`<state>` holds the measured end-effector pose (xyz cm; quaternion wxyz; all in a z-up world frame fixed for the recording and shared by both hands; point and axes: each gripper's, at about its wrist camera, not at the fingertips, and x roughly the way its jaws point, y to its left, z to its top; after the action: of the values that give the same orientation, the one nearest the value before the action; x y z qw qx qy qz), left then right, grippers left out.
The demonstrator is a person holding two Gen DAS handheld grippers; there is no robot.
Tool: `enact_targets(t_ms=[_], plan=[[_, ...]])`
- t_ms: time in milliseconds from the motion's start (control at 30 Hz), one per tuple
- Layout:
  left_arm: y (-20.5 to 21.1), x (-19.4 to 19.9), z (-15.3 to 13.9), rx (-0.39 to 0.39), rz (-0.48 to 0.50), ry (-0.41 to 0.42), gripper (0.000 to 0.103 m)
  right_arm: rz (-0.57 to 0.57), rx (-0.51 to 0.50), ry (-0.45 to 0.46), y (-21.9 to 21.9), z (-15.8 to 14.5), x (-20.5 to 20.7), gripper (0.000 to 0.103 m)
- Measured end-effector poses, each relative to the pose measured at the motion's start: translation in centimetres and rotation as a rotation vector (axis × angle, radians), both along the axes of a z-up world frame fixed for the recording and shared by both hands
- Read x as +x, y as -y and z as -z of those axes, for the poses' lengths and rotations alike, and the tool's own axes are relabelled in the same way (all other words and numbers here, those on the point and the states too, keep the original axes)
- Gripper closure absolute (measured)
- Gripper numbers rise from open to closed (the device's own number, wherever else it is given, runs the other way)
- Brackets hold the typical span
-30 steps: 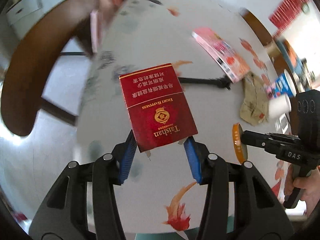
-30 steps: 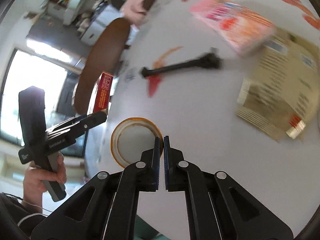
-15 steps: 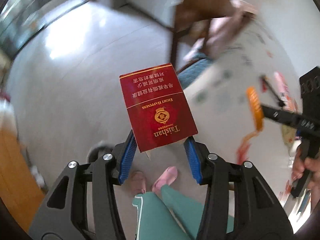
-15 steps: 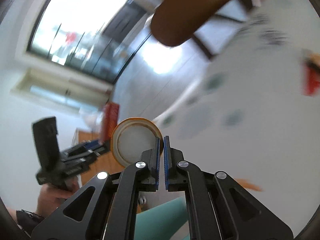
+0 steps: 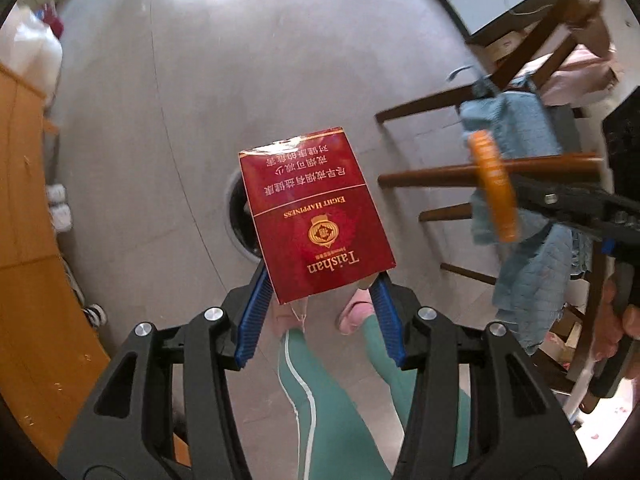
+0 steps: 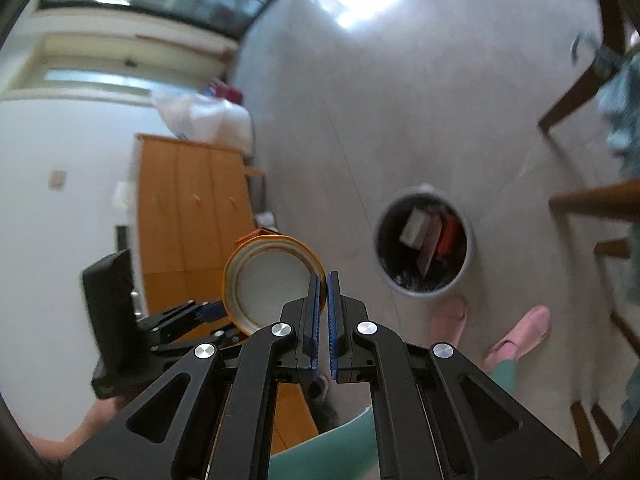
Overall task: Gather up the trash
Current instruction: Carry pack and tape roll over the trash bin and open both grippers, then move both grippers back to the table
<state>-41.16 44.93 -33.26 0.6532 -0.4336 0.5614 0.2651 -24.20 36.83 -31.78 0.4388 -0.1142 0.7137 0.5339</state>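
While I look along the left gripper point(image 5: 320, 304), I see its blue pads point(image 5: 256, 316) clamped on the near end of the red cigarette pack point(image 5: 316, 216). The pack's long axis runs straight out from the jaws and away from me, its printed face toward the camera and its lettering upside down, so its top end points outward. Just beyond and below the pack lies the grey floor point(image 5: 160, 120), and a round trash bin point(image 5: 240, 220) shows partly from behind the pack's left edge. A person's pink slippers point(image 5: 356, 312) and green trouser legs point(image 5: 320, 400) sit beneath the jaws.

On the right gripper point(image 6: 324, 300) I have the pads point(image 6: 314, 300) pinched tight on the wall of an orange tape roll point(image 6: 272, 280). The roll stands left of the jaws with its open ring facing the camera, its axis pointing back toward me. Past the fingertips, to the right, the bin point(image 6: 424, 292) stands open on the floor with scraps inside. Farther right are wooden chair legs point(image 6: 592, 200).
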Motion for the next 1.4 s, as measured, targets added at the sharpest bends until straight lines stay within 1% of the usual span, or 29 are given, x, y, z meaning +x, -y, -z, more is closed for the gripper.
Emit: enact_targets(t_ms=[33, 133, 200, 233, 267, 300, 333, 400, 433, 467, 533, 567, 633, 667, 700, 733, 767, 800, 833, 867, 933, 1000, 1033, 1067, 1100, 1200, 1267, 1333, 1400], plan=[[-0.3, -0.1, 1.6, -0.011, -0.003, -0.005, 0.056, -0.005, -0.037, -0.003, -0.4, 2.6, -0.6, 0.098], [-1.3, -0.5, 8.6, -0.071, -0.029, -0.009, 0.054, 0.006, -0.111, -0.005, -1.0, 9.5, -1.4, 0.097], [-1.6, 0.0, 13.2, -0.075, -0.014, -0.023, 0.053, -0.007, -0.160, 0.009, -1.7, 14.0, -2.0, 0.094], [-1.8, 0.4, 15.7, -0.067, 0.002, -0.037, 0.051, -0.008, -0.176, 0.017, -2.1, 15.5, -2.3, 0.082], [-1.8, 0.7, 17.2, -0.059, 0.013, -0.058, 0.045, -0.007, -0.202, 0.034, -2.2, 17.1, -2.4, 0.059], [-1.9, 0.9, 19.2, -0.066, 0.018, -0.102, 0.040, 0.000, -0.226, 0.057, -2.3, 18.5, -2.3, 0.055], [-2.0, 0.8, 20.9, -0.101, 0.012, -0.135, 0.038, 0.022, -0.236, 0.054, -2.3, 19.1, -2.0, 0.055], [-2.0, 0.1, 21.7, -0.132, -0.018, -0.143, 0.038, 0.044, -0.233, 0.033, -2.6, 19.3, -1.8, 0.055], [-1.8, -0.3, 21.2, -0.132, -0.034, -0.135, 0.038, 0.046, -0.233, 0.036, -2.4, 18.9, -1.6, 0.053], [-1.7, -0.6, 20.6, -0.131, -0.040, -0.124, 0.034, 0.053, -0.229, 0.027, -2.2, 18.2, -1.3, 0.051], [-1.3, -1.3, 17.6, -0.122, -0.050, -0.101, 0.033, 0.082, -0.210, -0.012, -1.7, 16.1, -0.8, 0.048], [-1.1, -1.5, 16.3, -0.118, -0.052, -0.086, 0.033, 0.099, -0.180, -0.040, -1.4, 14.1, -0.5, 0.048], [-1.1, -2.0, 11.6, -0.095, -0.060, -0.044, 0.032, 0.120, -0.139, -0.064, -1.1, 10.7, -0.2, 0.047], [-1.4, -2.1, 9.7, -0.084, -0.062, -0.028, 0.031, 0.132, -0.111, -0.081, -0.8, 8.8, 0.0, 0.046], [-1.6, -2.1, 6.9, -0.061, -0.061, -0.008, 0.029, 0.154, -0.071, -0.108, -0.4, 6.0, 0.5, 0.046], [-1.8, -1.9, 5.0, -0.046, -0.056, 0.008, 0.025, 0.180, -0.033, -0.124, 0.2, 3.3, 1.0, 0.046], [-1.9, -1.4, 1.9, -0.022, -0.047, 0.032, 0.023, 0.197, -0.006, -0.131, 0.6, 1.6, 1.5, 0.044], [-2.1, -0.4, -0.2, -0.001, -0.033, 0.053, 0.023, 0.233, 0.035, -0.138, 1.5, -1.6, 2.4, 0.043], [-2.1, 0.6, -3.4, 0.023, -0.007, 0.087, 0.022, 0.260, 0.063, -0.136, 2.3, -3.7, 3.1, 0.042], [-2.0, 1.8, -5.6, 0.039, 0.020, 0.108, 0.022, 0.290, 0.096, -0.131, 3.3, -5.9, 4.1, 0.042], [-1.7, 4.9, -9.8, 0.071, 0.089, 0.166, 0.022, 0.368, 0.160, -0.090, 6.1, -11.0, 6.4, 0.041], [-0.8, 8.0, -13.0, 0.094, 0.166, 0.218, 0.022, 0.441, 0.200, -0.045, 9.1, -14.5, 8.5, 0.038], [-0.3, 9.7, -14.6, 0.103, 0.207, 0.250, 0.020, 0.492, 0.220, -0.010, 11.1, -16.3, 9.8, 0.037], [0.7, 12.4, -16.5, 0.115, 0.277, 0.284, 0.020, 0.543, 0.235, 0.018, 13.2, -17.8, 11.1, 0.034], [1.3, 13.9, -17.5, 0.126, 0.322, 0.300, 0.019, 0.587, 0.239, 0.043, 15.0, -18.7, 12.0, 0.034], [4.8, 20.4, -20.6, 0.166, 0.492, 0.355, 0.019, 0.737, 0.236, 0.104, 21.4, -20.7, 15.2, 0.034], [7.9, 24.9, -22.8, 0.186, 0.608, 0.404, 0.019, 0.842, 0.219, 0.127, 26.0, -21.5, 17.2, 0.033], [11.1, 28.8, -24.4, 0.209, 0.711, 0.425, 0.016, 0.916, 0.207, 0.152, 29.6, -21.7, 18.5, 0.033], [13.8, 31.6, -25.6, 0.204, 0.786, 0.443, 0.016, 0.995, 0.195, 0.196, 33.7, -22.5, 19.8, 0.033]])
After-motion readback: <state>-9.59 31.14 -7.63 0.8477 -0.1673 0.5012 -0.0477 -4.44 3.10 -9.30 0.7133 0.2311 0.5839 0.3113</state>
